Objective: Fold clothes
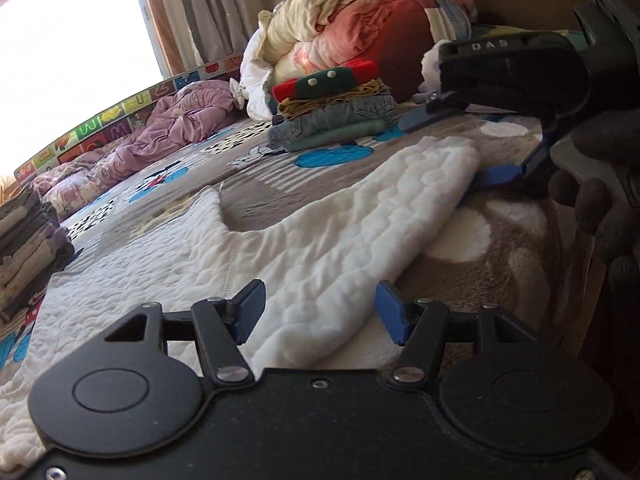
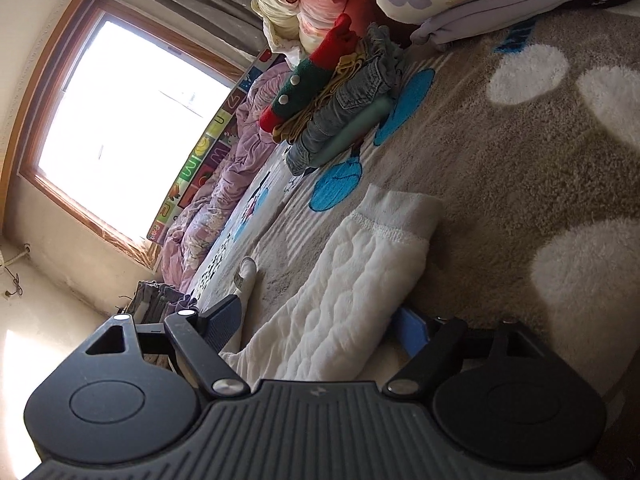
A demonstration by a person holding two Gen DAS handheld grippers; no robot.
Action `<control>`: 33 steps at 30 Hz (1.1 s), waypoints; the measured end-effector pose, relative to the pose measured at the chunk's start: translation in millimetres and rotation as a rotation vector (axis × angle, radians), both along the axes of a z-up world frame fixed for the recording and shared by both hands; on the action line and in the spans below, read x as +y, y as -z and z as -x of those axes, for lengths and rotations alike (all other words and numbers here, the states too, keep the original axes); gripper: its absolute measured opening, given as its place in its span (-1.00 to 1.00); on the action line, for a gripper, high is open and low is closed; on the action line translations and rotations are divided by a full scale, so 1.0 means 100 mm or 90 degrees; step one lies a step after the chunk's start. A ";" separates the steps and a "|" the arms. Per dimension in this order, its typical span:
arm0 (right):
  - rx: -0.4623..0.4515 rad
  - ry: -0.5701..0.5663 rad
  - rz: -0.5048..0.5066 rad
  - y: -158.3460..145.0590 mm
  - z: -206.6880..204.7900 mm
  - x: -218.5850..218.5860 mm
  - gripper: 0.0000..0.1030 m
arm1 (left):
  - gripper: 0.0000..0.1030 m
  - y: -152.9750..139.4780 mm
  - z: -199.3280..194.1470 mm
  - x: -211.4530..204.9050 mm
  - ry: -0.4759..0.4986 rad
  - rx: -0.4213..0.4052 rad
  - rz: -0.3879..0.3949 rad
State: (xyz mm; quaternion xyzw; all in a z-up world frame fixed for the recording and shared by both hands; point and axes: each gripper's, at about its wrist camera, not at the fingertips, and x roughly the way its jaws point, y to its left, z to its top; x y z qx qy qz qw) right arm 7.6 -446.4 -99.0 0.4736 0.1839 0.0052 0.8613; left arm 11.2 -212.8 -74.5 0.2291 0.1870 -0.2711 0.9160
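We see the white quilted garment spread flat on the patterned plush blanket, one leg stretching toward the folded stack of clothes. Our left gripper stands partly open, its blue pads either side of the leg's edge without pressing. Our right gripper gapes wide astride the cuffed leg, gripping nothing. A lilac duvet lies by the window.

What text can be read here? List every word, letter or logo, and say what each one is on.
"DAS": raised letters on the black body of the right gripper, seen from the left wrist camera.
Single big letters, "W", "M", "U", "Z": on the colourful letter mat standing below the window.
A small logo on the gripper's ribbed housing: too small to read.
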 end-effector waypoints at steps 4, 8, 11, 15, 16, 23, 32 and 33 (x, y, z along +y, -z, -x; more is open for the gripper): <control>-0.008 0.022 -0.010 0.01 0.07 -0.23 0.57 | 0.16 0.12 -0.01 -0.46 0.010 -0.017 -0.055; -0.012 0.052 -0.038 0.07 0.17 -0.45 0.57 | 0.15 0.13 -0.10 -0.87 0.021 -0.044 -0.110; -0.011 0.080 -0.047 0.09 0.24 -0.57 0.57 | 0.09 0.11 -0.19 -1.10 0.039 -0.060 -0.143; -0.019 0.124 -0.079 0.16 0.33 -0.71 0.57 | -0.64 0.07 -0.29 -1.33 0.069 -0.057 -0.180; -0.023 0.134 -0.090 0.19 0.34 -0.74 0.57 | -0.73 0.04 -0.31 -1.32 0.064 -0.055 -0.174; -0.038 0.126 -0.056 0.11 0.38 -0.62 0.74 | -0.81 -0.58 -0.49 -0.59 -0.035 0.025 0.047; -0.111 -0.119 0.214 -0.36 0.12 0.48 0.72 | -0.81 -0.98 -0.59 1.24 -0.191 0.129 0.378; -0.120 -0.152 0.249 -0.40 0.08 0.65 0.72 | -0.81 -0.97 -0.57 1.39 -0.204 0.133 0.398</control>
